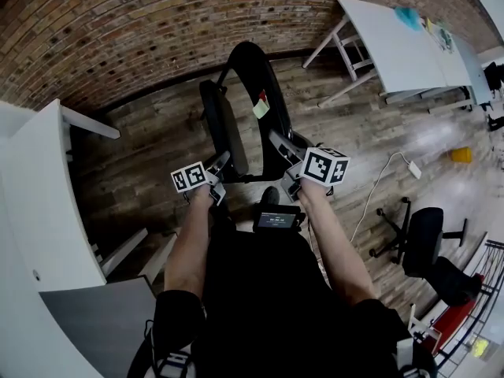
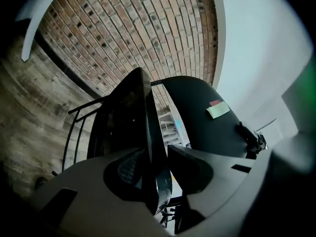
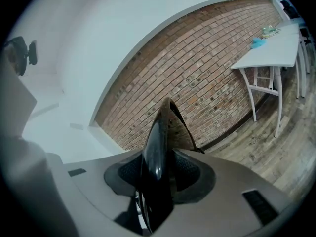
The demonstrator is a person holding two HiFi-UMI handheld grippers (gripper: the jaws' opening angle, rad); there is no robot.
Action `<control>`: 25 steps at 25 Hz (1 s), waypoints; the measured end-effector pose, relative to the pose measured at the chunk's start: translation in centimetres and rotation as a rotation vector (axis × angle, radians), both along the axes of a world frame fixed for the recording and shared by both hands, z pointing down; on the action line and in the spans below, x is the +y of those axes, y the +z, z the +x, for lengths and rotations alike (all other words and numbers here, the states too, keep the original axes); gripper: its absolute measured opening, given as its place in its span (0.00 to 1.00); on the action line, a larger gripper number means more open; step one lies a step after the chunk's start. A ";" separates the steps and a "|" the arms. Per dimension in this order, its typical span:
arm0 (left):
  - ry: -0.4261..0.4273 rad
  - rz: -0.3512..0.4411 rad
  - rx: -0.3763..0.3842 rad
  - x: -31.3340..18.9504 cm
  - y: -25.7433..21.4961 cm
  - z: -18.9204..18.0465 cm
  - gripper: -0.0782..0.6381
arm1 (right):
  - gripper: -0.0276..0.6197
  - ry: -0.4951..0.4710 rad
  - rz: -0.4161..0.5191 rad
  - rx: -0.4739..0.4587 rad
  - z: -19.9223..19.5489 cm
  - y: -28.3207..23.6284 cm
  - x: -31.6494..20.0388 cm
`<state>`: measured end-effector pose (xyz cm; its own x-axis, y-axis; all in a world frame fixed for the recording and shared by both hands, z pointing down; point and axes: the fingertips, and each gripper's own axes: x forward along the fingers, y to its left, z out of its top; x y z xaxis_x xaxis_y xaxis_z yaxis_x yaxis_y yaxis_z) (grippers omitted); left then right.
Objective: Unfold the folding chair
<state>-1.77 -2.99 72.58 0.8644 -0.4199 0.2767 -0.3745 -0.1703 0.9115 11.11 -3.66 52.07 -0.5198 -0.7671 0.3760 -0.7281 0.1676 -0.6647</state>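
Jaws of the right gripper (image 3: 157,179) clamp the folding chair (image 3: 154,142) edge-on.

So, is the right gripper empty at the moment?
No, the right gripper has its jaws closed on the thin black edge of the chair.

Wall: brick (image 1: 118,30), behind everything.
Floor: wood planks (image 1: 157,148).
Right worktop: white (image 1: 394,46), on slanted legs, carrying a teal item (image 1: 408,16).
Left worktop: white (image 1: 39,195), near the wall.
Office chair: black (image 1: 421,239), on castors, at right.
Cable: white (image 1: 378,183), running to a plug block (image 1: 414,169).
Yellow object: (image 1: 461,155) on the floor, too small to name.
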 end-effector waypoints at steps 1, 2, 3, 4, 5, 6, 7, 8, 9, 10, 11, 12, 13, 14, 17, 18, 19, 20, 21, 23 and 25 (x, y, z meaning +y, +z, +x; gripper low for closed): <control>0.001 0.008 -0.025 0.0 0.1 -0.2 0.28 | 0.27 0.003 0.001 -0.003 0.3 0.1 0.0; -0.001 0.013 -0.048 0.0 0.3 -0.5 0.29 | 0.27 0.006 0.002 -0.006 0.6 0.2 0.0; -0.007 0.016 -0.065 0.0 0.4 -0.7 0.29 | 0.27 0.009 0.003 -0.007 0.9 0.3 0.0; -0.015 0.016 -0.074 0.0 0.5 -0.9 0.30 | 0.27 0.012 0.003 -0.007 1.2 0.4 -0.1; -0.022 0.015 -0.077 0.0 0.5 -1.0 0.30 | 0.27 0.015 0.004 -0.007 1.4 0.4 -0.1; -0.025 0.015 -0.078 -0.1 0.6 -1.1 0.30 | 0.27 0.017 0.005 -0.007 1.6 0.4 -0.2; -0.025 0.017 -0.081 -0.1 0.6 -1.2 0.30 | 0.26 0.019 0.006 -0.006 1.7 0.5 -0.2; -0.023 0.020 -0.086 -0.1 0.7 -1.3 0.30 | 0.26 0.021 0.008 -0.004 1.9 0.6 -0.3; -0.021 0.022 -0.091 -0.1 0.7 -1.3 0.31 | 0.26 0.024 0.009 -0.001 2.2 0.7 -0.3; -0.019 0.024 -0.095 -0.1 0.8 -1.4 0.31 | 0.26 0.029 0.011 0.001 2.6 0.9 -0.3; -0.020 0.023 -0.100 0.0 1.0 -1.5 0.31 | 0.25 0.034 0.011 0.004 3.1 1.0 -0.2; -0.024 0.021 -0.105 0.1 1.1 -1.7 0.31 | 0.25 0.040 0.012 0.006 3.5 1.2 -0.2; -0.028 0.016 -0.111 0.1 1.3 -1.9 0.32 | 0.24 0.045 0.013 0.006 4.0 1.4 -0.2; -0.033 0.011 -0.117 0.2 1.4 -2.2 0.32 | 0.24 0.049 0.013 0.007 4.5 1.6 -0.2; -0.023 0.006 -0.152 0.3 1.8 -2.7 0.33 | 0.23 0.052 0.015 0.000 5.2 1.9 -0.1; -0.016 0.009 -0.164 0.3 1.9 -2.9 0.34 | 0.23 0.050 0.016 -0.003 5.1 1.9 -0.2; -0.010 0.011 -0.174 0.3 1.9 -3.0 0.34 | 0.23 0.049 0.017 -0.004 5.1 1.9 -0.2; -0.007 0.011 -0.185 0.2 2.0 -3.2 0.35 | 0.23 0.050 0.017 -0.004 5.1 2.0 -0.2; -0.005 0.010 -0.197 0.2 2.1 -3.3 0.35 | 0.23 0.053 0.018 -0.002 5.3 2.0 -0.3; 0.003 0.006 -0.235 0.3 2.4 -3.7 0.36 | 0.23 0.062 0.017 0.005 5.8 2.3 -0.3; 0.023 0.008 -0.305 0.5 3.1 -4.2 0.38 | 0.22 0.069 0.017 0.009 6.3 2.7 -0.2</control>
